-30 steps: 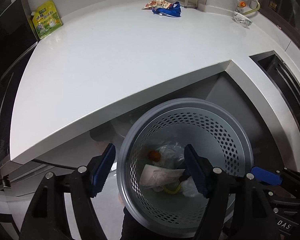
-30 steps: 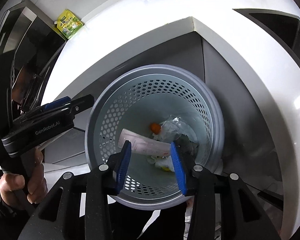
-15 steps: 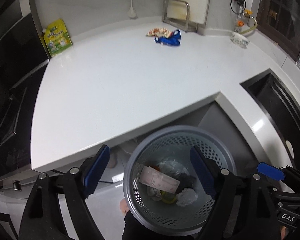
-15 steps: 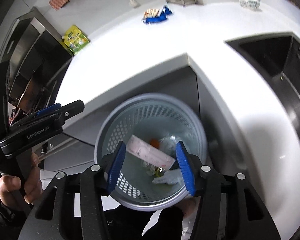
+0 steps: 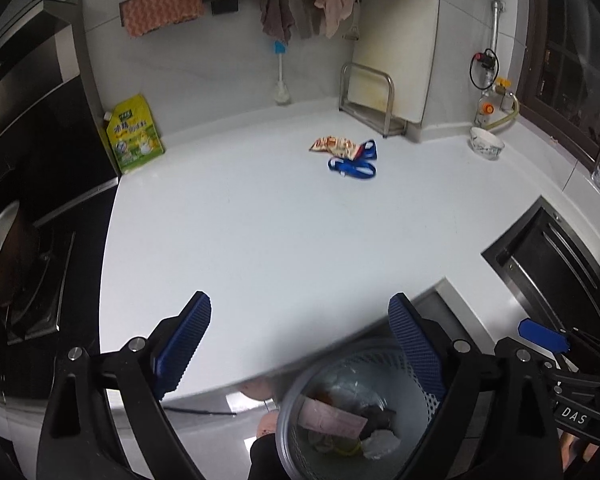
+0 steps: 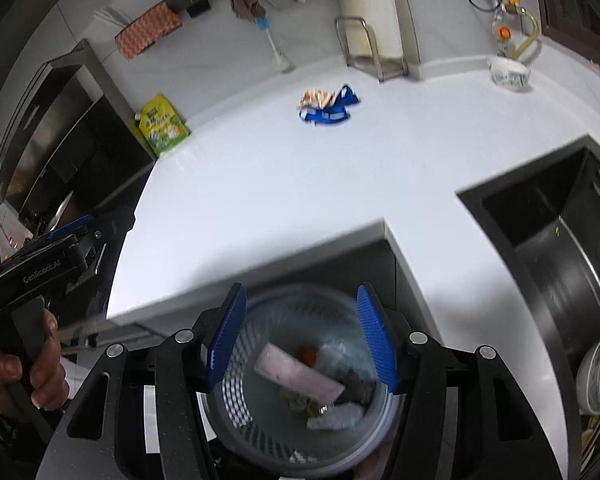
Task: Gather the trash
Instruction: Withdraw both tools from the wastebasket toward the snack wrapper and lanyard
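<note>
A grey perforated trash bin [image 5: 292, 420] [image 6: 236, 404] stands on the floor below the counter's front edge and holds several pieces of trash, with a pink paper packet [image 5: 332, 420] [image 6: 296, 374] on top. On the white counter far ahead lie an orange snack wrapper [image 5: 334, 146] [image 6: 315, 98] and a blue wrapper [image 5: 354, 164] [image 6: 328, 114], side by side. My left gripper [image 5: 300, 344] is open and empty above the counter edge. My right gripper [image 6: 302, 338] is open and empty above the bin.
A yellow-green pouch [image 5: 134, 134] leans at the back left by the black stove [image 5: 28, 264]. A metal rack [image 5: 370, 96] and a white bowl [image 5: 487, 143] stand at the back right. A dark sink [image 6: 548, 232] lies at the right.
Both grippers have risen and tilted up from over the bin toward the counter. The right gripper's jaws have spread wider. The pink packet now lies in the bin.
</note>
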`<state>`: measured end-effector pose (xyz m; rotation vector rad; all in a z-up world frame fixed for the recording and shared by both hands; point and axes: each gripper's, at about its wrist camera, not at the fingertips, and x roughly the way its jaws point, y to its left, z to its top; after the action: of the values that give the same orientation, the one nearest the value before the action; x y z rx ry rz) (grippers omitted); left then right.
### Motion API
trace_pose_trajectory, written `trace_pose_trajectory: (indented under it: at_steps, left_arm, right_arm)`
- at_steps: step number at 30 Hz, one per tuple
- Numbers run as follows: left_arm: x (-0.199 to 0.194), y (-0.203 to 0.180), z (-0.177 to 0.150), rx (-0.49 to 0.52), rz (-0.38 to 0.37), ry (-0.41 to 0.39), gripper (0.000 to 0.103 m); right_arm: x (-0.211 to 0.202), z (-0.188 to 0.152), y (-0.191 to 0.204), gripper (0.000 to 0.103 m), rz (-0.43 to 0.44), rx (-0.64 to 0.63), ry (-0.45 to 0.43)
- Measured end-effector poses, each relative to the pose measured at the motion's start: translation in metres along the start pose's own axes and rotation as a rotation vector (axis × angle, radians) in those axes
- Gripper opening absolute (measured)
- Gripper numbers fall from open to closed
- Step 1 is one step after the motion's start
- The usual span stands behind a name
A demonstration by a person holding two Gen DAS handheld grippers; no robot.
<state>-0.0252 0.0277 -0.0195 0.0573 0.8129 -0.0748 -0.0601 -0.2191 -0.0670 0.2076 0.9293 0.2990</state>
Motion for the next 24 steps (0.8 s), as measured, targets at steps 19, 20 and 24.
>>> trace_pose_trajectory:
  at_steps: [19, 20, 24]
  left_arm:
    - [0.157, 0.076, 0.160, 0.142, -0.123, -0.042, 0.091]
    - [0.172, 0.078, 0.168, 0.150, -0.129, -0.033, 0.091]
    - [0.215, 0.084, 0.187, 0.177, -0.141, -0.014, 0.091]
  right_arm:
    - [0.152, 0.152, 0.024, 0.059, -0.171, 0.151, -0.078]
    - [0.163, 0.159, 0.023, 0.059, -0.181, 0.164, -0.072]
    - [0.200, 0.179, 0.019, 0.059, -0.191, 0.221, -0.067]
